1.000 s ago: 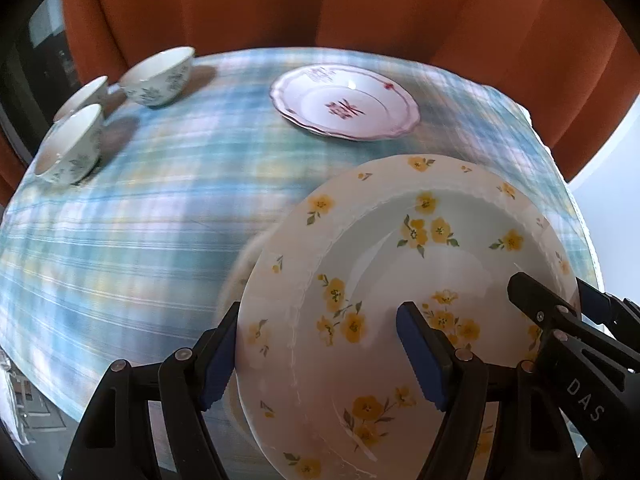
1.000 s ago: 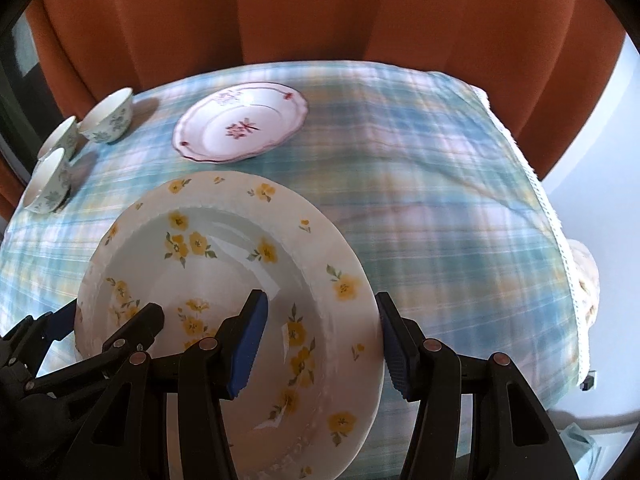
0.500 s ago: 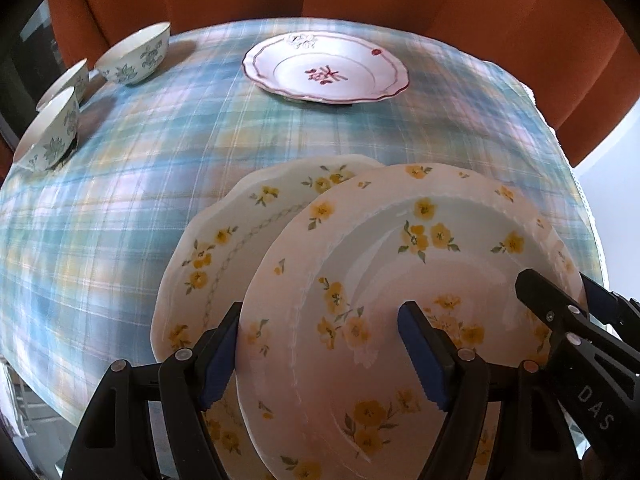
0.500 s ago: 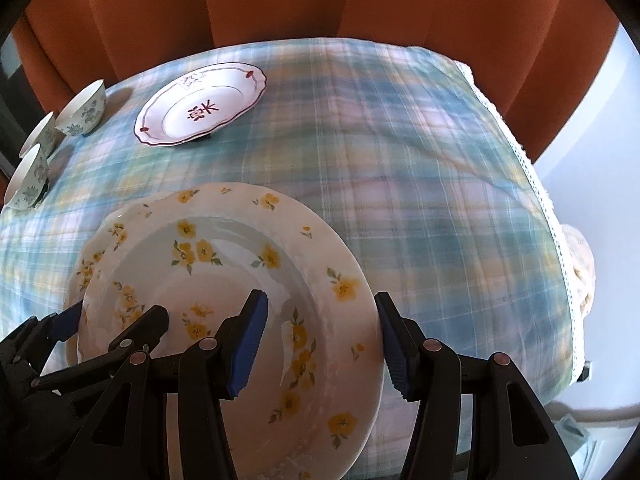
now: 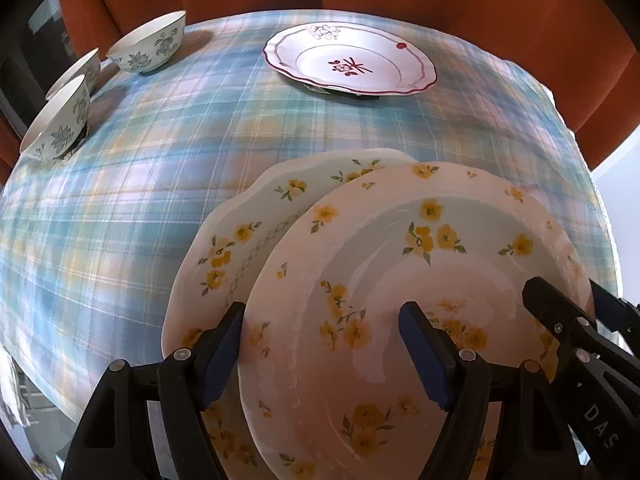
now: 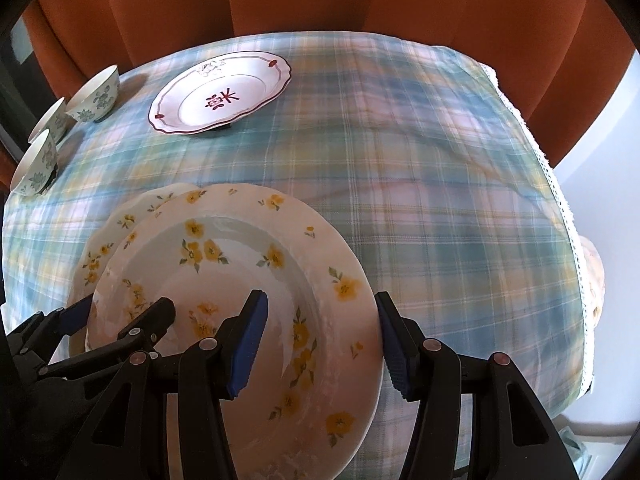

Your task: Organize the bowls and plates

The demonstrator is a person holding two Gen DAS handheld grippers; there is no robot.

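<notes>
A deep yellow-flowered plate (image 5: 420,280) (image 6: 224,280) is held above the table by both grippers. My left gripper (image 5: 320,352) is shut on its left rim; my right gripper (image 6: 320,340) is shut on its right rim. Each gripper shows at the edge of the other's view. A second yellow-flowered plate (image 5: 248,240) (image 6: 120,220) lies on the plaid cloth just below and to the left, partly hidden. A white plate with red trim (image 5: 348,60) (image 6: 220,92) sits at the far middle. Three floral bowls (image 5: 148,48) (image 6: 96,96) stand at the far left.
The round table has a blue plaid cloth (image 5: 120,200) (image 6: 440,200) with a lace edge on the right. Orange curtains (image 6: 320,0) hang close behind. The table's right edge drops off to a pale floor.
The held plate has been lifted and moved right, uncovering the second yellow-flowered plate beneath it. Both grippers kept their hold.
</notes>
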